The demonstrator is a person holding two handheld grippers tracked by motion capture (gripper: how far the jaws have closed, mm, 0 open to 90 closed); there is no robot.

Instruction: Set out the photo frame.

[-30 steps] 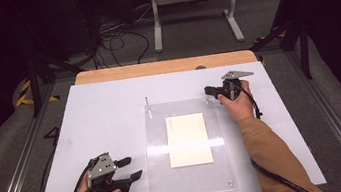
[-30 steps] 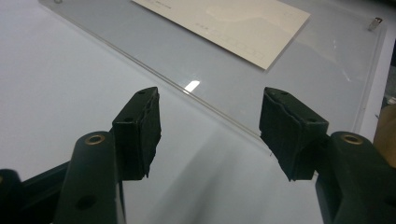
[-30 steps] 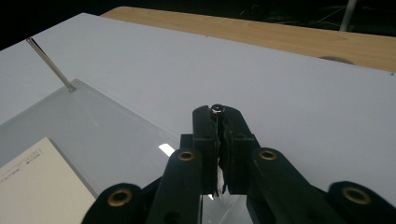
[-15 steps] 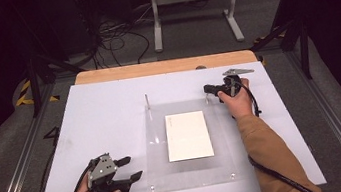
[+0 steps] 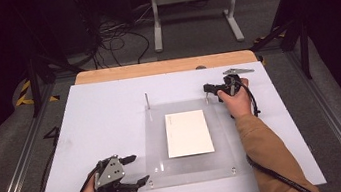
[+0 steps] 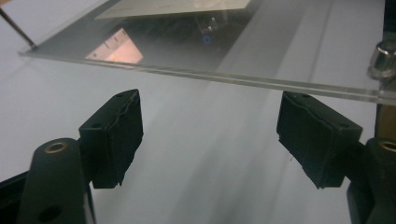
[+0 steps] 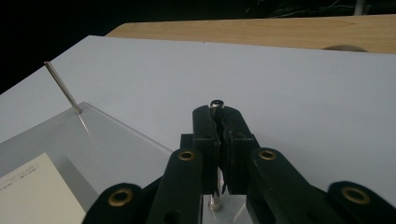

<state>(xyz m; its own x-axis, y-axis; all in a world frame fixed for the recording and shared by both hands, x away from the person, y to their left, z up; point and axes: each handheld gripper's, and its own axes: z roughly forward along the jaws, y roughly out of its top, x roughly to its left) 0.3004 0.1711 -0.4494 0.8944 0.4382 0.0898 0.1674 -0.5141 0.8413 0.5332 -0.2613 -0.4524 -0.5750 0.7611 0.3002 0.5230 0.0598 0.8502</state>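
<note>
A white table spreads before you, and on it lies a clear acrylic plate with a cream card lying on its middle. The plate sits right of the table's centre, its near edge close to the table's near edge. A thin metal rod stands upright at the plate's far left corner; in the right gripper view the same rod leans up out of that corner.

Your left gripper rests at the near left, just beside the plate's near left corner — its jaws have just been opening and now stand well apart, with bare table between the pads and the plate's edge just beyond them, untouched.

Your right gripper is at the plate's far right corner, its jaws pressed together on a small upright bolt — the bolt's dark head peeks out above the fingertips.
</note>
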